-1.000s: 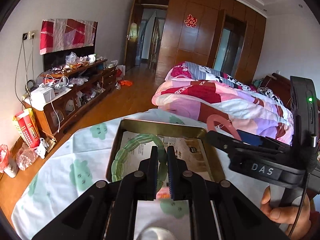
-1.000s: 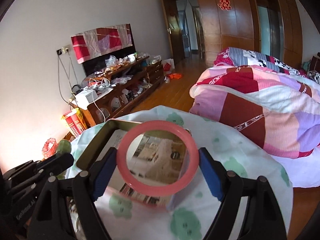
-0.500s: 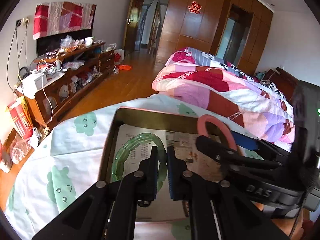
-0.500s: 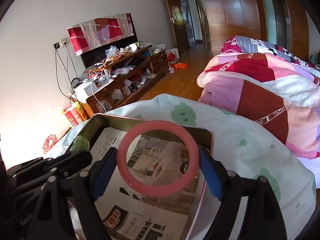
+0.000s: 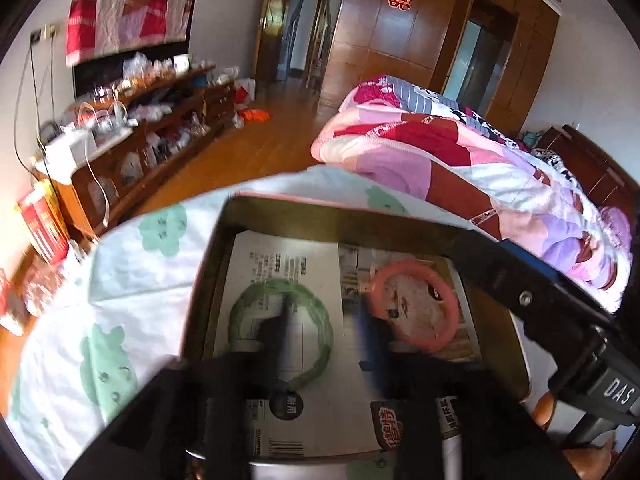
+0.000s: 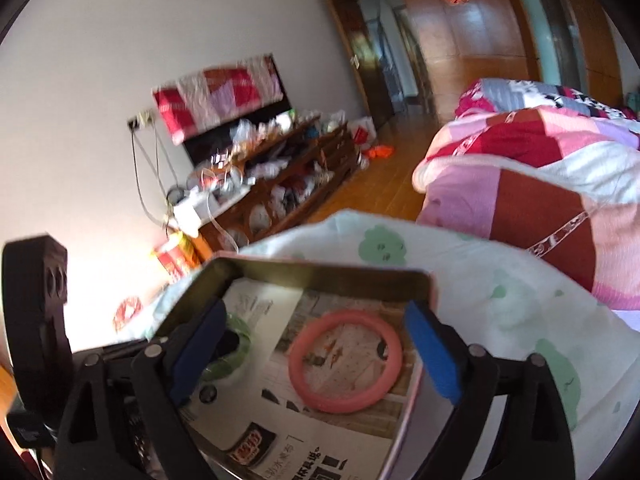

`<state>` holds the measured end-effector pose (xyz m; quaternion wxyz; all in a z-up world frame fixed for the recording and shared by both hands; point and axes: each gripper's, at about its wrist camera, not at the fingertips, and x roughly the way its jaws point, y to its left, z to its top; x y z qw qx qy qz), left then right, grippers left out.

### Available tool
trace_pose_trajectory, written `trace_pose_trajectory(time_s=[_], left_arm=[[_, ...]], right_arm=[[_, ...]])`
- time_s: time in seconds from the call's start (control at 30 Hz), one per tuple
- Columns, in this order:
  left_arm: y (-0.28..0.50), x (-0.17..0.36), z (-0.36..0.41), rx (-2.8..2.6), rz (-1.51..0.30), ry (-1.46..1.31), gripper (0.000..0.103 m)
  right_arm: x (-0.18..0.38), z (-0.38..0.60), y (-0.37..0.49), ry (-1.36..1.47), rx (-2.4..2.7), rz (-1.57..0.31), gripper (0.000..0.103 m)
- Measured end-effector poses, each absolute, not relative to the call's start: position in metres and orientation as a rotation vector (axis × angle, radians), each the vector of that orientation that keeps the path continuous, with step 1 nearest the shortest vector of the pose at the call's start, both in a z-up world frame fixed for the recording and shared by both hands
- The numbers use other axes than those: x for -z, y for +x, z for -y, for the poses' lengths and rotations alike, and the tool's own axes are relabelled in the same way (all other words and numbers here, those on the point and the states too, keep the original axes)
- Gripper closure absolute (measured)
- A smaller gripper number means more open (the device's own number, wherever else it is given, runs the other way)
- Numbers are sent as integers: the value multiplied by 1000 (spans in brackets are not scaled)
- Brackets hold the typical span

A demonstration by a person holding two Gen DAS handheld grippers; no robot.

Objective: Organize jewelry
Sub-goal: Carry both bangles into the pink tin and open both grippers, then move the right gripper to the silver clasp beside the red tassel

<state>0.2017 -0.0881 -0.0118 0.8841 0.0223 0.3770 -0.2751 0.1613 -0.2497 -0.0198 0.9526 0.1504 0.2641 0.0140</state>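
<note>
Right gripper (image 6: 316, 354): jaws spread wide, gripping nothing. The blue pads (image 6: 432, 354) stand clear on either side of the pink bangle (image 6: 345, 361), which lies flat on the printed paper (image 6: 336, 440) lining the metal tray (image 6: 320, 270). The bangle sits between the two fingers and slightly below their tips, apart from both pads. In the left wrist view the same bangle (image 5: 414, 307) lies in the right half of the tray (image 5: 340, 220), with the right gripper's black finger (image 5: 520, 280) passing along its right side without touching it.

Left gripper (image 5: 324, 332): heavily motion-blurred. Jaws stand parted by a moderate gap and hold nothing. The left finger (image 5: 276, 332) overlaps the inside of the green beaded bracelet (image 5: 280, 332); the right finger falls between the bracelet and the pink bangle. Contact with the bracelet cannot be confirmed through the blur. The bracelet lies flat on the paper (image 5: 320, 420) in the left half of the tray, beside the bangle and apart from it. From the right wrist view only a part of the green bracelet (image 6: 240, 340) shows, behind the right gripper's left pad.

The tray rests on a white cloth with green prints (image 5: 132, 280).
</note>
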Motion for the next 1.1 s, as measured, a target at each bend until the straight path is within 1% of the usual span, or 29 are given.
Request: trace_pose_trajectory(time_s=[0.03, 0.07, 0.13, 0.37, 0.53, 0.67, 1.1], left_arm=[[197, 7, 88, 552, -753, 51, 30], [191, 0, 86, 529, -704, 50, 28], [183, -9, 84, 508, -663, 59, 27], [160, -20, 75, 409, -647, 131, 27], [137, -18, 67, 359, -648, 151, 27], [119, -18, 57, 354, -649, 116, 27], [82, -6, 42, 288, -654, 75, 27]], right_arm=[[18, 250, 159, 301, -12, -522, 7], [15, 251, 156, 294, 8, -504, 7], [10, 252, 151, 283, 45, -475, 7], [0, 255, 131, 287, 102, -460, 6], [-5, 247, 98, 258, 146, -447, 6], [-1, 245, 77, 270, 154, -458, 4], [11, 233, 40, 273, 152, -453, 4]])
